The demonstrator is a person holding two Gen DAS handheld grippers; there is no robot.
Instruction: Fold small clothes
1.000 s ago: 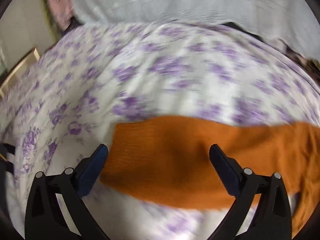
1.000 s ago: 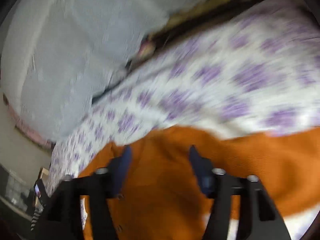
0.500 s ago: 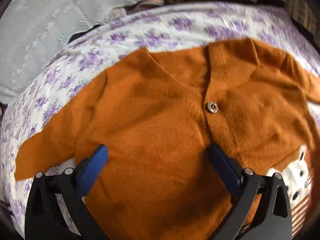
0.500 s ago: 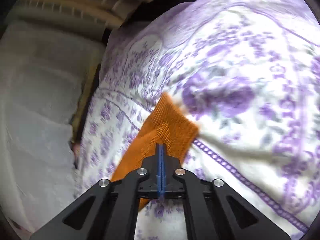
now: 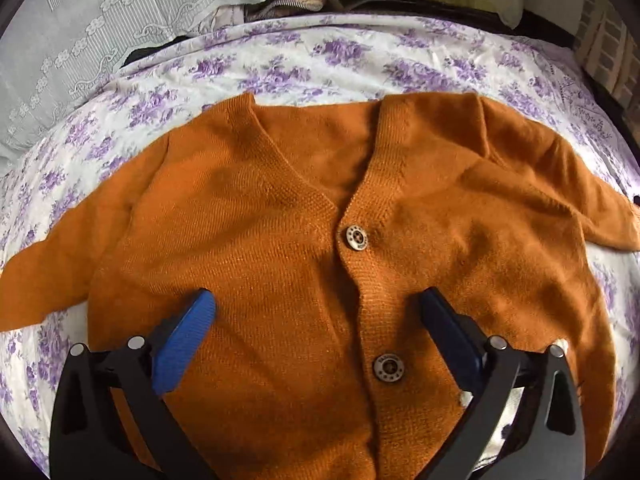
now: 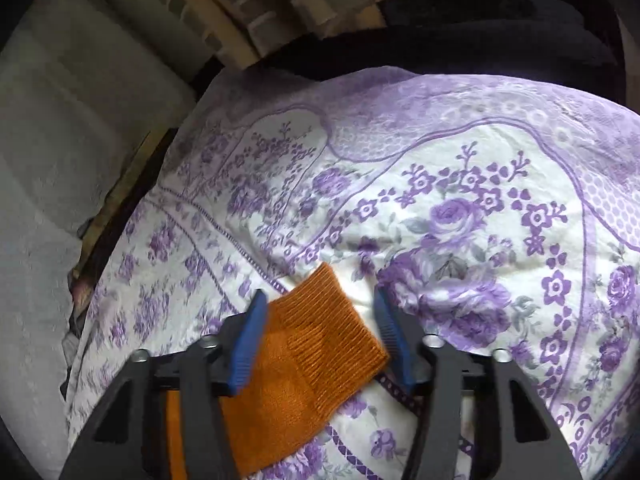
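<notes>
A small orange knit cardigan [image 5: 280, 220] lies spread flat, front up, on the purple-flowered bedsheet [image 5: 320, 52], with two metal buttons down its placket. My left gripper [image 5: 316, 312] is open and hovers over the cardigan's chest, holding nothing. In the right wrist view the ribbed cuff of one orange sleeve [image 6: 320, 340] lies flat on the sheet between the fingers of my right gripper [image 6: 320, 312], which is open and not gripping it.
A pale lace-patterned cloth [image 5: 100, 28] lies behind the bed at the left. Striped folded fabric and dark items [image 6: 280, 8] sit beyond the bed's far edge. The flowered sheet [image 6: 480, 220] stretches to the right of the sleeve cuff.
The right gripper was shut on the sleeve cuff half a second ago and has now opened, leaving the cuff on the sheet. The left gripper has settled over the cardigan's chest.
</notes>
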